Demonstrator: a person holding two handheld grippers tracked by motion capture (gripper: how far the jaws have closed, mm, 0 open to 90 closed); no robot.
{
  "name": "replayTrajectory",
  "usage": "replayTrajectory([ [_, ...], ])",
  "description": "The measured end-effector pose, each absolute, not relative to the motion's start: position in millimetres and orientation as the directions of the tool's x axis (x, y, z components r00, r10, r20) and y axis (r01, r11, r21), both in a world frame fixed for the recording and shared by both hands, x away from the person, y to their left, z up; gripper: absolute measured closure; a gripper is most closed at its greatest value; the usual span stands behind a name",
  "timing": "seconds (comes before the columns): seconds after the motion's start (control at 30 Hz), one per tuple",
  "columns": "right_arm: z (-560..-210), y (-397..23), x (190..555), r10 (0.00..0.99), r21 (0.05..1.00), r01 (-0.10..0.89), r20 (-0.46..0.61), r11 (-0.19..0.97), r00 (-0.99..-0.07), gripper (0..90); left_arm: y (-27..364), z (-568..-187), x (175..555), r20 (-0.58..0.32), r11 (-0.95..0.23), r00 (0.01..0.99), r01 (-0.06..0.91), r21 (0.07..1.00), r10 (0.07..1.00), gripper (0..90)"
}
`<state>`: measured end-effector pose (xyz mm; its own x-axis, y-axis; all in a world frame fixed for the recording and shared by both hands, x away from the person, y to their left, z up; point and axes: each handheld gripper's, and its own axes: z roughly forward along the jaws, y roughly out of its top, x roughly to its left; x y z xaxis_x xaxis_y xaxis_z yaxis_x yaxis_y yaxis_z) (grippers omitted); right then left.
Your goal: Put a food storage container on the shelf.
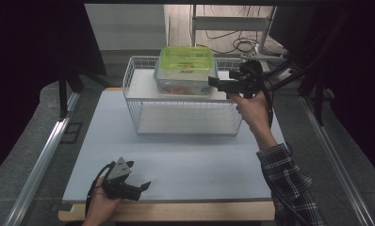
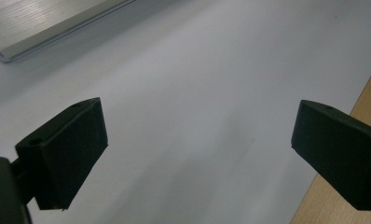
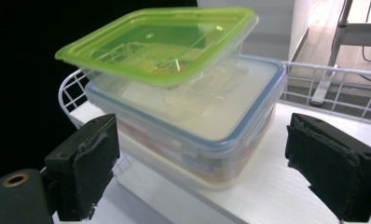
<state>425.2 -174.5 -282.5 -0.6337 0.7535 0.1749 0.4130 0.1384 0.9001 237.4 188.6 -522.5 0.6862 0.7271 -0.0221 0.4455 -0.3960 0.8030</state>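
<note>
Between the right gripper's (image 3: 200, 172) jaws, which stand wide apart with nothing clamped: a clear plastic box (image 3: 207, 135) with a blue-rimmed lid, rounded corners, reddish contents showing through the wall. The worn, frayed black pads (image 3: 326, 179) sit either side of it, not touching. Stacked askew on top of it, a translucent lime-green container (image 3: 160, 42), thin moulded plastic, glossy. No legible labels or writing on either. Under both: the flat white upper shelf (image 3: 277, 186) of a white wire basket rack (image 1: 185, 120). Well apart, at the near table edge, the left gripper (image 2: 197, 154) also spread open, empty, over the matte pale-grey mat (image 2: 197, 70), with a bare wood table edge (image 2: 367, 100) beside it.
</note>
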Motion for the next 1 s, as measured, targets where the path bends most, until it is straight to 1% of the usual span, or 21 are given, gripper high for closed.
replayTrajectory([
  [0.2,-291,-175,418,0.734,0.895,0.421,0.187,0.147,-0.653,9.0,189,-523,237,-0.023,-0.396,0.687,0.446,0.803,0.726,3.5],
  [1.0,-324,-174,398,0.712,0.896,0.383,0.119,0.223,-0.692,5.5,187,-524,238,-0.024,-0.401,0.69,0.448,0.799,0.723,3.5],
])
